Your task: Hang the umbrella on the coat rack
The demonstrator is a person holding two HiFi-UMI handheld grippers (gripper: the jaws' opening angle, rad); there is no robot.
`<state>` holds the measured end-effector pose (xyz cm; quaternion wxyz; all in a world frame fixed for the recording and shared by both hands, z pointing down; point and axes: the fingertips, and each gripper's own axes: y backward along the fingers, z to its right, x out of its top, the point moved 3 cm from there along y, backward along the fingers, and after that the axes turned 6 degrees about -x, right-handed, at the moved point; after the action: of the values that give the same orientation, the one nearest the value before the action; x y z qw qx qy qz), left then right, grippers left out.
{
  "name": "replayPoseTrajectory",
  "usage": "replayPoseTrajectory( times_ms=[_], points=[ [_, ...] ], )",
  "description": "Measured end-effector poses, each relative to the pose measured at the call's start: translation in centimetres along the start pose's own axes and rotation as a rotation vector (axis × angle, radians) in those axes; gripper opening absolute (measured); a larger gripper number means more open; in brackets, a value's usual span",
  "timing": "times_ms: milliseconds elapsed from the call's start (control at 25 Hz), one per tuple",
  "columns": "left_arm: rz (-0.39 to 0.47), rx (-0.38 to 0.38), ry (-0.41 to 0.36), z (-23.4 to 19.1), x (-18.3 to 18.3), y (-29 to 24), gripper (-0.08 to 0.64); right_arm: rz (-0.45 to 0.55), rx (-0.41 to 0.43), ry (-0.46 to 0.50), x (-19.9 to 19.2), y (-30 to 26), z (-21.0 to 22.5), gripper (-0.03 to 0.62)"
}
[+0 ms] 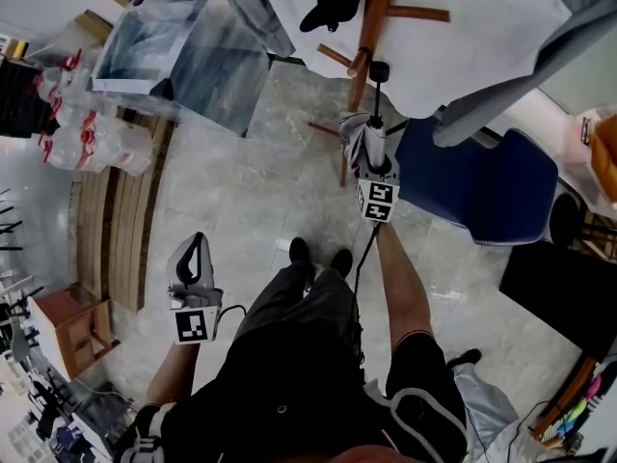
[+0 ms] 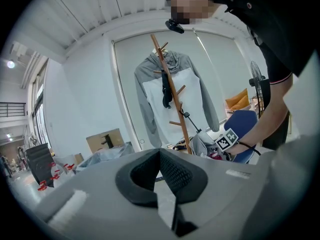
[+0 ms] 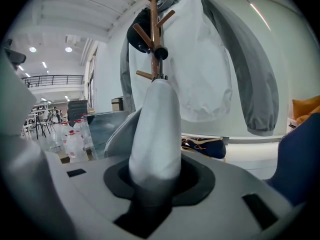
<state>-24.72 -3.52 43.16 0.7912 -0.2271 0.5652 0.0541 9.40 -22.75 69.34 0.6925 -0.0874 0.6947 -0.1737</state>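
In the head view the wooden coat rack (image 1: 371,27) stands straight ahead, with a grey and white hoodie (image 3: 210,59) and a black cap (image 3: 137,39) hanging on it. My right gripper (image 1: 374,167) is shut on the folded grey umbrella (image 1: 369,141). The umbrella points up toward the rack, and its black end knob (image 1: 380,69) is close to the pole, beside a peg. In the right gripper view the umbrella (image 3: 155,129) rises out of the jaws in front of the rack (image 3: 154,39). My left gripper (image 1: 196,244) hangs low at the left, shut and holding nothing.
A blue chair (image 1: 482,191) stands right of the rack's base. A covered table (image 1: 183,46) is at the upper left, with water bottles (image 1: 67,133) and a wooden bench (image 1: 116,230) along the left. A black box (image 1: 564,297) sits at the right. The person's feet (image 1: 318,256) are behind the rack.
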Motion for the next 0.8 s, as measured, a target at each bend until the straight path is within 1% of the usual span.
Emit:
replayPoseTrajectory(
  times_ms=[200,400,640,800],
  points=[
    [0.016,-0.011,0.007,0.4,0.2,-0.6,0.002,-0.006,-0.008,-0.006,-0.5,-0.8,0.4,0.137],
    [0.027,-0.038,0.033,1.3,0.3,-1.4,0.002,-0.008,-0.008,-0.001,-1.0,-1.3,0.5,0.138],
    [0.062,-0.104,0.052,2.9,0.3,-3.5,0.002,-0.002,-0.007,0.001,-1.4,-1.9,0.4,0.138],
    [0.092,-0.135,0.075,3.5,0.4,-5.1,0.002,0.001,-0.004,0.008,-1.6,-2.1,0.1,0.14]
  ],
)
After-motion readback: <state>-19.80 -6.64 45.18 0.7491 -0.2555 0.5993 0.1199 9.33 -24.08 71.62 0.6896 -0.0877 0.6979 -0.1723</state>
